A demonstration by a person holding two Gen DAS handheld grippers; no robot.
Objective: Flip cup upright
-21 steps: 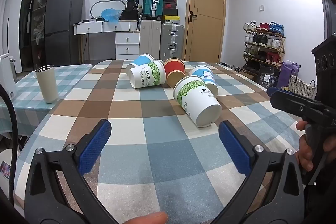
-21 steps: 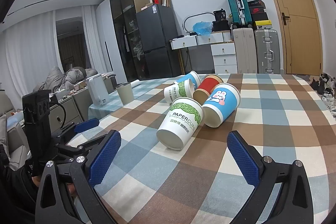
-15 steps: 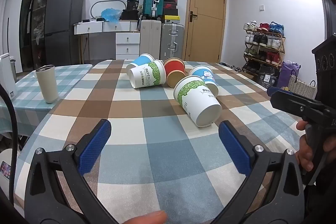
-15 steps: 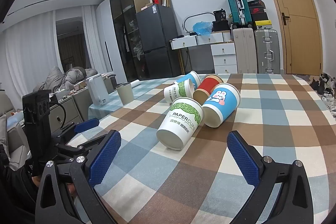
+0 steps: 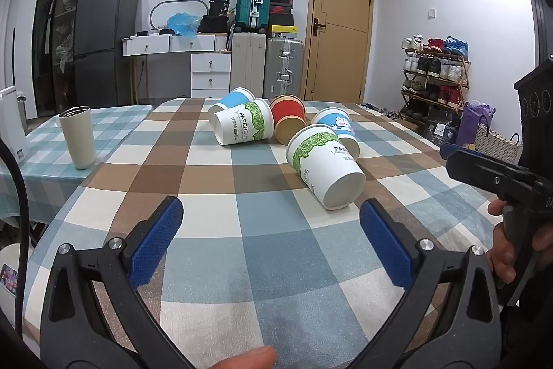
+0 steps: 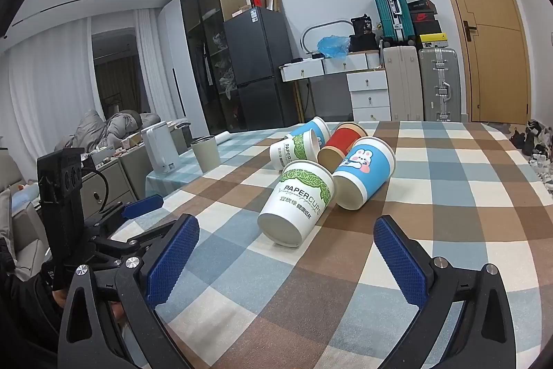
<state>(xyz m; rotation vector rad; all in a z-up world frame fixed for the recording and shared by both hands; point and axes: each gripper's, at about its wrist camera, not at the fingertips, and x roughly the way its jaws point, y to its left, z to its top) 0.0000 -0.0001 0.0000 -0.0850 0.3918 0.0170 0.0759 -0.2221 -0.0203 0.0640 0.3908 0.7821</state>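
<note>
1. Nothing of the task looked done; all five paper cups lay on their sides on the checked counter [image 5: 214,230], and neither claw touched any of them.
2. The left claw [image 5: 271,244] was spread wide and empty, hanging low over the near part of the counter; the right claw [image 6: 287,260] was likewise spread wide with nothing between its pads.
3. The nearest cup, the green-leaf cup [image 5: 325,172] [image 6: 299,201], lay between the claws and the rest of the pile, apart from both; its flat base faced the cameras and its open mouth faced away toward the others; its long axis ran roughly from the near edge toward the far end of the counter, slanted a little.
4. Just beside it, and seemingly touching, lay the bunny cup [image 6: 364,173] [image 5: 337,127], base toward the near side as well, axis slanting toward the right of the right wrist view.
5. Behind those sat the red cup [image 5: 288,118], a second green-leaf cup [image 5: 243,127] with its base toward the left, and a blue cup [image 5: 230,101] mostly hidden behind it.
6. A grey tumbler [image 5: 77,137] stood upright on the neighbouring teal-checked counter, well apart.
7. By my judgement everything was left to do: reach, grip a cup across its wall, turn it mouth-up, and set it down.
</note>
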